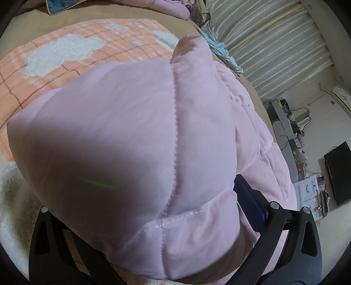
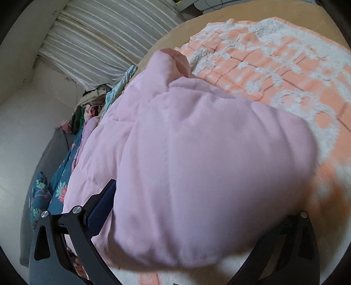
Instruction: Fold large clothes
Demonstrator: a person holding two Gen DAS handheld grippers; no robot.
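Observation:
A pale pink quilted jacket (image 1: 136, 136) fills the left wrist view, bulging over my left gripper (image 1: 153, 210). Its right blue pad (image 1: 250, 203) shows beside the cloth; the left finger is hidden under the fabric, so the grip is unclear. In the right wrist view the same pink jacket (image 2: 208, 164) drapes over my right gripper (image 2: 197, 219). Its left blue pad (image 2: 101, 208) shows at the fabric's edge; the right finger is covered. A sleeve end (image 2: 175, 59) points up toward the far edge. The jacket lies over an orange checked blanket (image 1: 65, 54).
The orange blanket with white fluffy patches (image 2: 285, 65) covers a tan bed (image 1: 105, 13). Striped curtains (image 1: 274, 39) hang behind. A pile of floral and blue clothes (image 2: 61, 171) lies at the left in the right wrist view. A desk with cables (image 1: 294, 131) stands to the right.

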